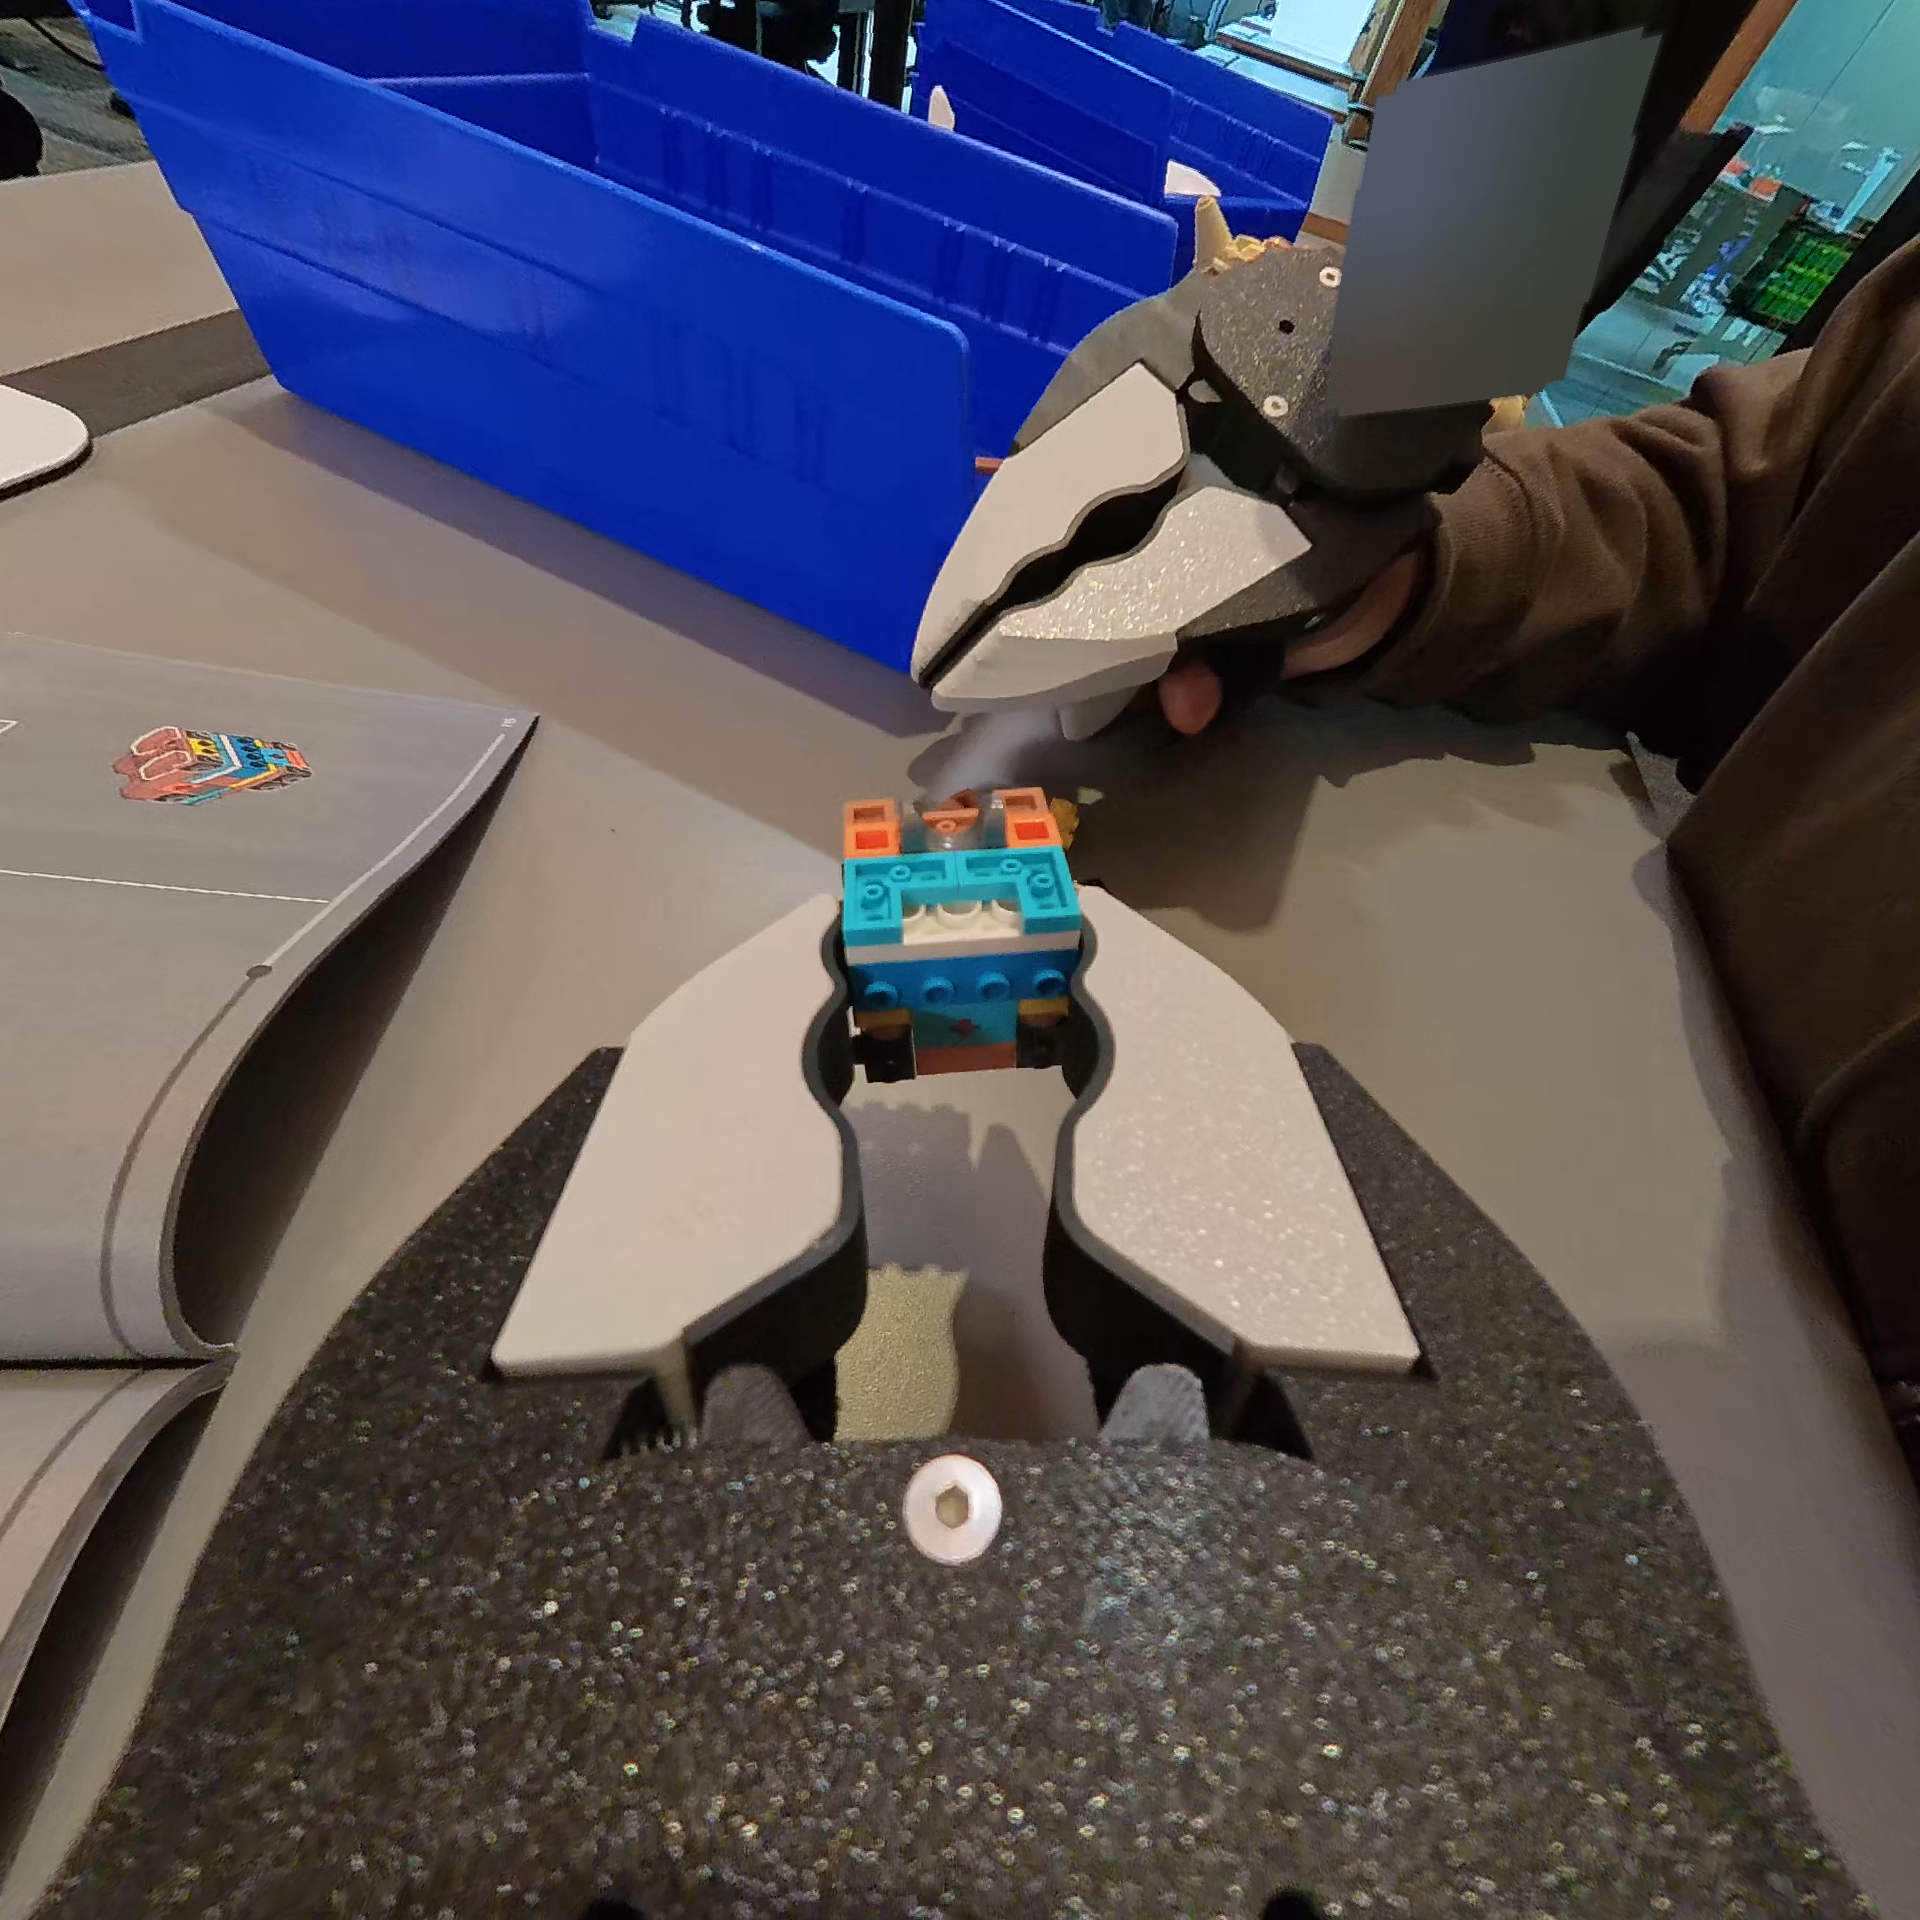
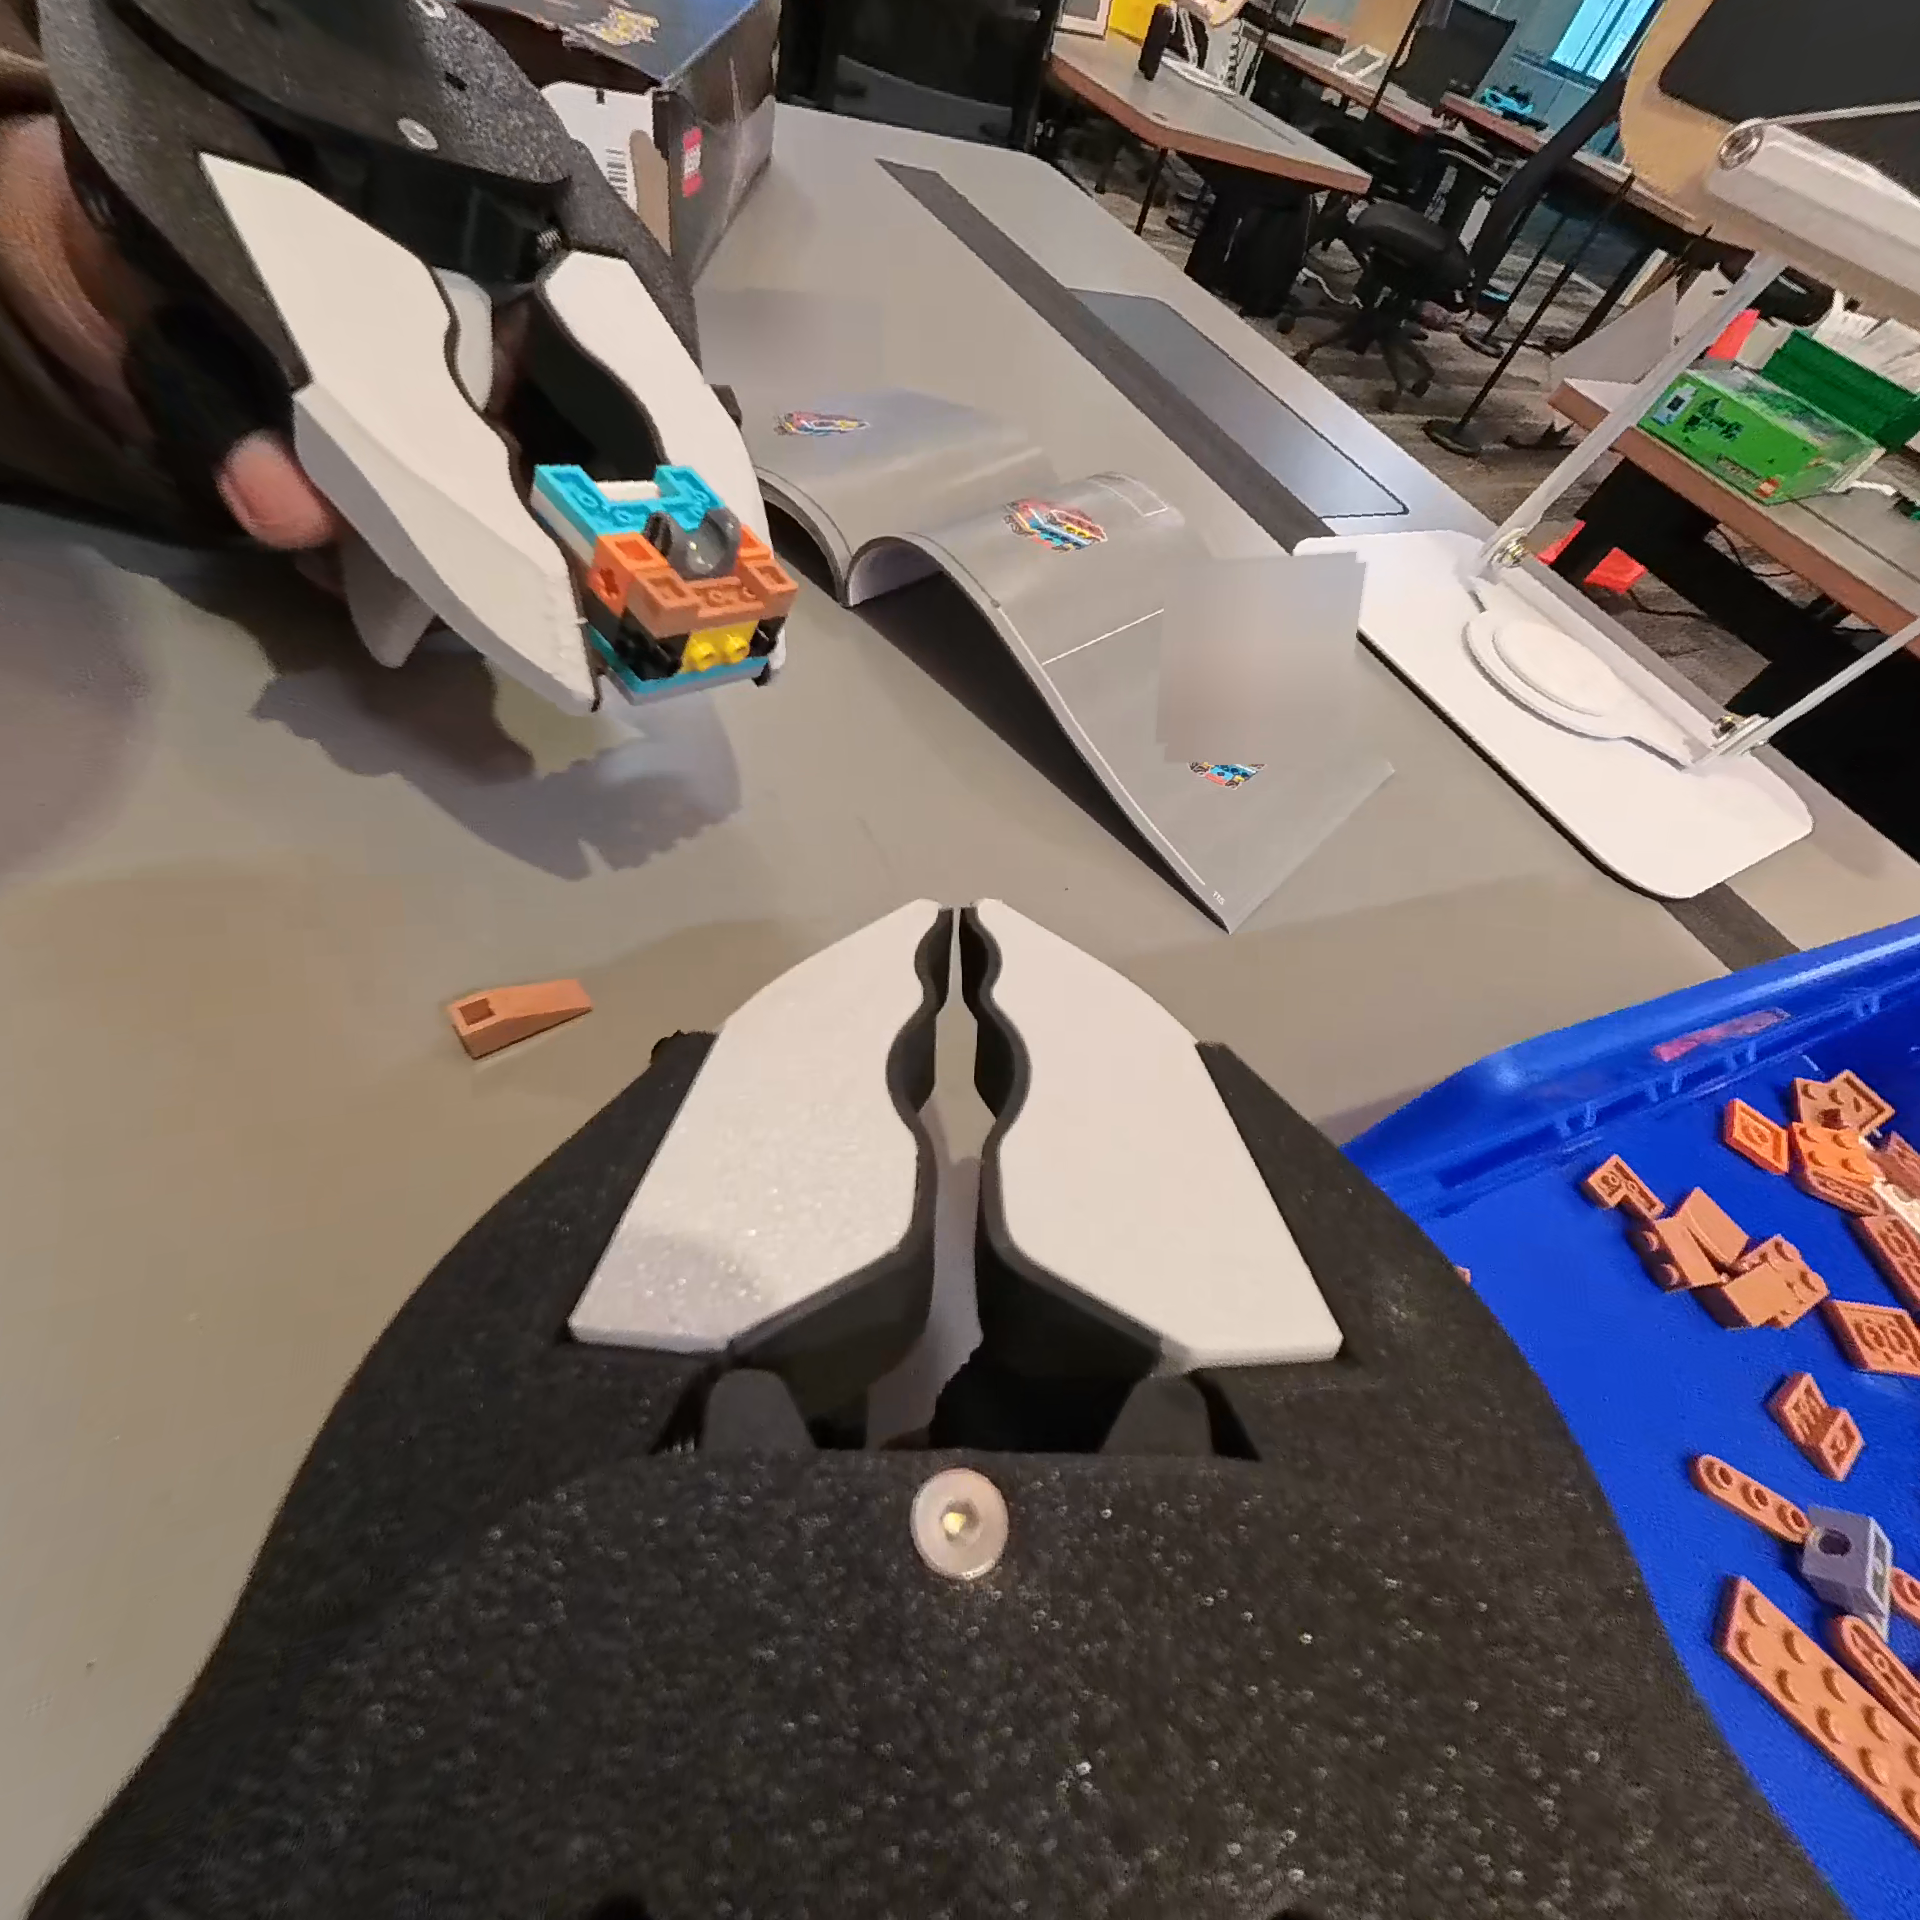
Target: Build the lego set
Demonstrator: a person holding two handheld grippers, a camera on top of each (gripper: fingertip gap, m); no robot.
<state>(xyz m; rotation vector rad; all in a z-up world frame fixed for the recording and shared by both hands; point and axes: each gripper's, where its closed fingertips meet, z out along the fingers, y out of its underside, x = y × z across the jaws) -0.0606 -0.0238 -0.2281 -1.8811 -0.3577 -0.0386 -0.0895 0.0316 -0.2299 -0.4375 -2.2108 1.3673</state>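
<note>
My left gripper (image 1: 961,935) is shut on the small lego model (image 1: 956,935), a block of teal, white, orange and black bricks, and holds it above the grey table. The model also shows in the right wrist view (image 2: 675,582) between the left gripper's fingers (image 2: 447,520). My right gripper (image 2: 958,914) is shut and empty, low over the table; in the left wrist view it (image 1: 935,675) hovers just beyond the model. A loose brown slope brick (image 2: 520,1016) lies on the table left of the right gripper.
An open instruction booklet (image 2: 1122,665) lies on the table (image 2: 312,1143), also in the left wrist view (image 1: 208,935). A blue bin (image 2: 1621,1382) with several brown plates (image 2: 1766,1278) stands at right. More blue bins (image 1: 582,312) stand behind. A white lamp base (image 2: 1579,727) and a cardboard box (image 2: 707,125) are farther off. Spacing between my two grippers at the tips: around 7 centimetres.
</note>
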